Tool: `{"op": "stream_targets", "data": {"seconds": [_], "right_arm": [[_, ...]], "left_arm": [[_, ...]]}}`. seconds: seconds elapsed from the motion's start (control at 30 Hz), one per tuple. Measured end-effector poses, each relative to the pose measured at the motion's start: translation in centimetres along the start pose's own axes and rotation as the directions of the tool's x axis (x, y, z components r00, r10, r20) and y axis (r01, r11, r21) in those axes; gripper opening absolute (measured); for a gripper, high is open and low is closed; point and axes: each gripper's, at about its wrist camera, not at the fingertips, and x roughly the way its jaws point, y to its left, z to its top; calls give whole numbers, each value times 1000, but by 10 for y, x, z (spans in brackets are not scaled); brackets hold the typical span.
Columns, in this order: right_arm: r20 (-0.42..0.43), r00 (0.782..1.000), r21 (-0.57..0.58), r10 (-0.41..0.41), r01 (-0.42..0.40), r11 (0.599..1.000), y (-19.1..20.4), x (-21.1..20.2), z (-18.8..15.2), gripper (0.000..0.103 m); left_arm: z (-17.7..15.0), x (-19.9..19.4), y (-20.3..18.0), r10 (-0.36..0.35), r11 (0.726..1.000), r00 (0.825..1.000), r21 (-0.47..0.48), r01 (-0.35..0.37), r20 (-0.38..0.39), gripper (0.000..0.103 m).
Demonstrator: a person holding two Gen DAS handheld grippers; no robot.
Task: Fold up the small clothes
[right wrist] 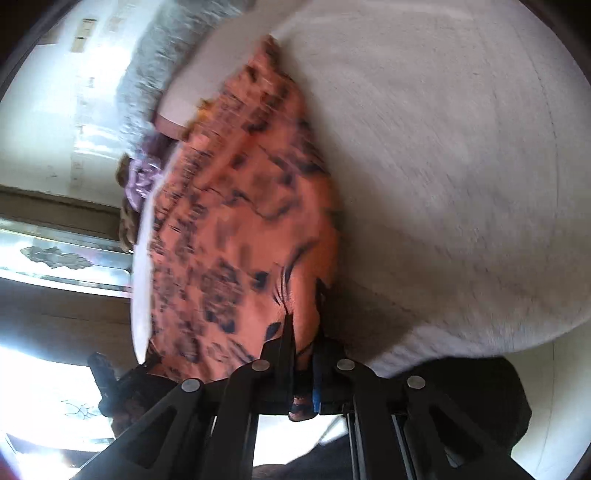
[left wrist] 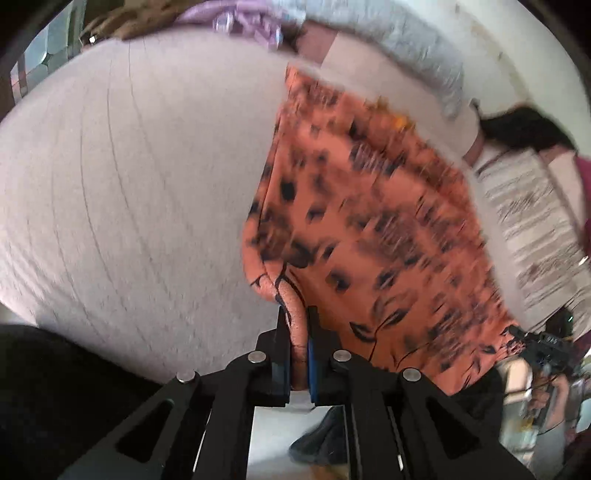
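With both grippers clamped on the near edge of the orange cloth (left wrist: pixel 354 206), left gripper (left wrist: pixel 297 321) and right gripper (right wrist: pixel 303 328) each pinch a bunched corner. Cloth lies stretched over the pale bed (left wrist: pixel 129 166), far end toward the grey blanket (left wrist: pixel 417 48). Step: grasp done, fold starting. Next: probably carry both corners evenly toward the blanket end.

Surface: a bed (left wrist: pixel 129 166) under a pale pinkish-white sheet with faint creases, filling the space ahead of the fingers in both wrist views.
Orange garment (left wrist: pixel 362 221): black-printed cloth lying on the sheet, stretching from the fingertips away toward the far edge.
Grey blanket (left wrist: pixel 417 48): fuzzy, bunched at the far edge, beyond the orange garment.
Lilac cloth (left wrist: pixel 243 18): crumpled at the far edge, beside the grey blanket; blurred.
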Motion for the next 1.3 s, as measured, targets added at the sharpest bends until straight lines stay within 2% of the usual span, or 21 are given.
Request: {"op": "stream_targets", "data": {"seconds": [0.1,0.17,0.23,0.3,0.37,0.43,0.5,0.6,0.67,0.73,0.77,0.8,0.83,0.87,0.9,0.93,1.0,1.07,1.13,1.27,1.3], "right_arm": [[62,995,-20,78,-77,997,20,-18,19,6],[67,995,-32,78,-76,997,23,-16,28,6],[28,997,7,65,-66,998,11,1,32,7],[-25,998,44,60,-59,997,-4,19,32,7],[-40,996,51,76,-74,996,-2,26,40,6],[-14,995,8,99,-98,995,15,20,61,6],[37,988,-36,151,-149,988,36,10,94,6],[145,969,-109,200,-185,977,68,-3,158,6],[222,944,-112,242,-222,969,79,-2,205,7],[256,926,-104,279,-260,960,80,16,247,10],[265,924,-91,275,-260,961,77,26,261,18],[262,932,-73,252,-241,968,72,49,278,51],[252,945,-59,209,-201,978,67,62,286,86],[251,962,-16,109,-109,994,61,83,292,86],[240,969,4,59,-62,998,56,95,293,86],[205,978,-1,44,-45,999,52,108,292,86],[245,969,-9,26,-25,1000,51,105,284,86],[296,954,-51,47,-33,998,48,83,271,86],[311,950,-66,-11,34,997,45,71,259,86],[169,983,-139,-76,100,985,41,95,237,81],[140,987,-158,-82,105,982,45,108,234,70]], "left_arm": [[8,-6,-1,-19,1000,999,-11,20,30,7],[4,11,6,4,999,999,-36,-5,-36,7],[-2,31,13,30,998,993,-49,-36,-110,7],[11,34,10,31,999,992,-36,-35,-122,7],[43,23,-8,0,1000,998,5,0,-62,7],[79,13,-26,-39,998,999,49,39,6,7],[125,4,-44,-97,993,992,82,90,83,7],[190,14,-63,-127,988,975,114,108,180,7],[223,33,-65,-110,989,969,117,85,223,10],[247,64,-62,-65,993,958,115,33,281,25],[258,84,-56,-33,996,963,91,9,267,57],[265,109,-46,31,998,971,47,-43,236,77],[270,127,-39,67,997,976,16,-72,206,77],[272,144,-30,90,996,982,-15,-89,163,77],[274,155,-22,110,994,986,-41,-105,125,76],[273,155,-17,119,992,986,-60,-112,118,76],[265,133,-11,76,996,979,-60,-66,191,76],[251,110,-10,45,999,973,-31,-39,224,77],[230,96,-11,7,1000,973,-2,-6,233,77],[200,130,-28,12,997,995,71,-19,95,78],[194,147,-34,32,996,999,78,-35,36,78]]}}
